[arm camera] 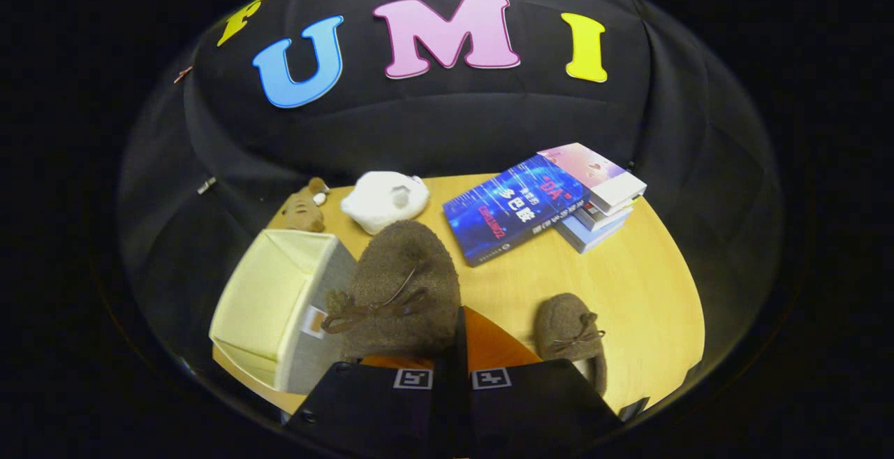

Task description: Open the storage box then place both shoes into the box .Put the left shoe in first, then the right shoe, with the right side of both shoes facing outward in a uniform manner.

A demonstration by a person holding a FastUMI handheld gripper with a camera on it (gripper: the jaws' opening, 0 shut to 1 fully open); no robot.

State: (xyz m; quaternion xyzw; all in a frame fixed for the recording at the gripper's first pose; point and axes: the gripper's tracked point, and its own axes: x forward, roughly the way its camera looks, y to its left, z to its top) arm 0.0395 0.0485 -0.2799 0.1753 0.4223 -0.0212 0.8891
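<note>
Clamping the heel edge of a brown fuzzy shoe, the gripper has its fingers pressed together on it, toe pointing to twelve o'clock. At about nine o'clock of that shoe sits the open storage box, touching it. A second shoe lies on the wooden table at three o'clock. Books stack at one o'clock, a white plush toy at twelve.

Gripper with two broad blocky fingers, a square fiducial marker on each, small screw holes
</note>
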